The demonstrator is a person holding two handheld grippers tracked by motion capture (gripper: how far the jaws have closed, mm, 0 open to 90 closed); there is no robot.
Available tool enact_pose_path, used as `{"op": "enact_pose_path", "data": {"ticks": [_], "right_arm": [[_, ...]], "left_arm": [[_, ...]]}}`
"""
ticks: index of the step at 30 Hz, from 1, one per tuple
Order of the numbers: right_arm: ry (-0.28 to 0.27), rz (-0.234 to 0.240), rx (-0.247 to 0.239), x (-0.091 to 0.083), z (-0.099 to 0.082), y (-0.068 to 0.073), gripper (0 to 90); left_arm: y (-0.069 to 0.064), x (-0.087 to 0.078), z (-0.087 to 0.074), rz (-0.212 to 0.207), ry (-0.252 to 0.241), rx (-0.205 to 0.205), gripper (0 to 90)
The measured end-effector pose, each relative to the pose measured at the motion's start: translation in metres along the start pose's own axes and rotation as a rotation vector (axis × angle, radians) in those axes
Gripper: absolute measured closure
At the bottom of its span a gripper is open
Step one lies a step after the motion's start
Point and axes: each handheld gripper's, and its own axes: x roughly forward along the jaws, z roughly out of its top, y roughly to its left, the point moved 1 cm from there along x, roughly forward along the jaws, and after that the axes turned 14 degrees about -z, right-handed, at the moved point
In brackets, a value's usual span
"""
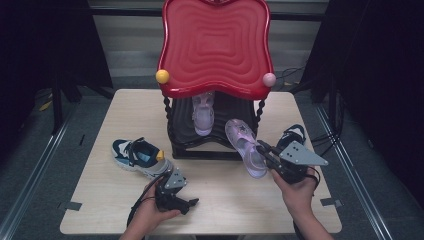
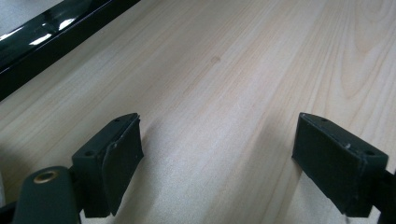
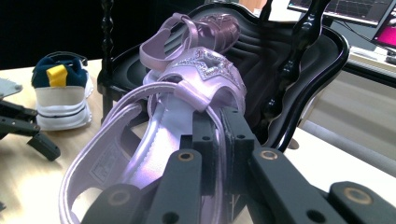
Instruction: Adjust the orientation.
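While clamped tight on its side rim, right gripper [image 1: 264,150] holding purple sandal [image 1: 245,146] aloft near table's [image 1: 225,200] right edge, toe toward black shelf [image 1: 220,135]; left gripper [image 1: 187,205] spread, empty.

Lilac sandal [image 3: 187,93] pinched in right gripper [image 3: 217,140], black shelf [image 3: 299,70] behind.

A two-tier stand [image 1: 215,145] sits far-centre on the surface [image 1: 220,200]; one sandal [image 1: 203,114] lies on its lower tier, a sneaker [image 1: 141,156] to its left.
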Motion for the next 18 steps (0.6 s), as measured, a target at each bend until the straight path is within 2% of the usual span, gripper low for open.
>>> {"op": "enact_pose_path", "data": {"ticks": [4, 7, 9, 18], "right_arm": [[0.000, -0.024, -0.001, 0.004, 0.002, 0.003, 85.0], [-0.003, -0.044, 0.017, 0.007, 0.004, 0.005, 85.1], [-0.006, -0.048, 0.018, 0.009, 0.005, 0.006, 85.0], [0.004, -0.081, 0.031, 0.018, 0.008, 0.014, 85.0]], "left_arm": [[0.000, 0.000, 0.000, 0.000, 0.002, 0.001, 15.3], [0.000, 0.000, 0.000, 0.000, 0.000, 0.000, 15.3], [-0.001, 0.001, 0.000, 0.000, -0.011, -0.009, 15.3], [0.000, 0.000, 0.000, 0.000, -0.001, 0.000, 15.3]]}}
